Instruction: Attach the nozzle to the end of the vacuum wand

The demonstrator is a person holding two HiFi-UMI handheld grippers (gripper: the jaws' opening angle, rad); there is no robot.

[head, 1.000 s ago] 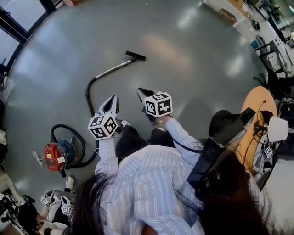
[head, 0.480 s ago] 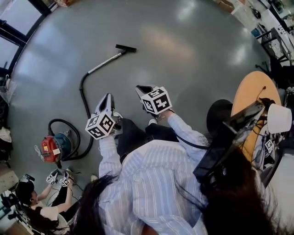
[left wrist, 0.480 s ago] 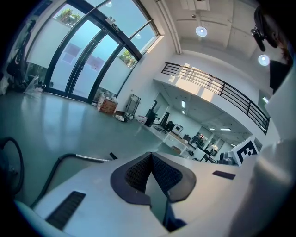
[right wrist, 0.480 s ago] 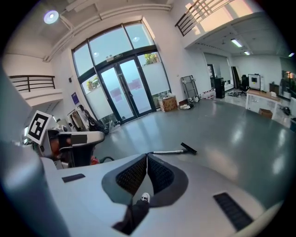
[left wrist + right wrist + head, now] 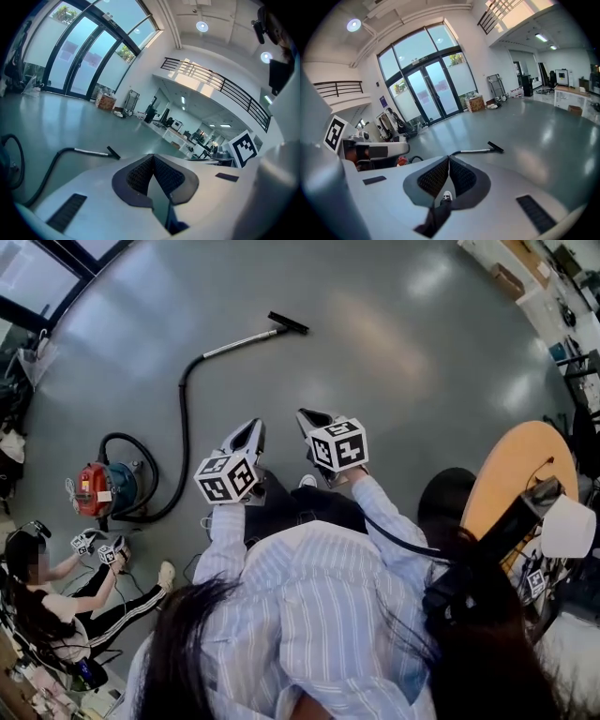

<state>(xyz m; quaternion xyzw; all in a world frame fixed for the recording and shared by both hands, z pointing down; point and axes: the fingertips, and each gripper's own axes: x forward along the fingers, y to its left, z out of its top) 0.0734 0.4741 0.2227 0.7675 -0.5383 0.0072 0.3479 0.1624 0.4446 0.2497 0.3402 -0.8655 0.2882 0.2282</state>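
Okay, nearest first: my left tool (image 5: 249,427) and right tool (image 5: 307,416), both white with marker cubes, are held out in front of my striped shirt. Both have their jaws pressed together on nothing. The left gripper view shows only floor past the pads, and the right gripper view shows only a white shoe (image 5: 446,196) below them. Neither tool is near the task's things; both hang well above the glossy grey floor (image 5: 403,362).

Further out on the left stands the red and blue vacuum canister (image 5: 101,489). Its black ribbed hose (image 5: 184,418) loops away from it and runs up the floor. The hose feeds the thin silver metal wand (image 5: 242,340), which lies flat.

Farthest out, the flat black bar-shaped nozzle (image 5: 288,323) sits crosswise right at the wand's far end. All three views show no gap between them.

Progress call: the nozzle already lies on the wand end as the task wants. It's too small in every view to tell whether it is pushed fully home or only butted against the tube. Nothing else looks outstanding.
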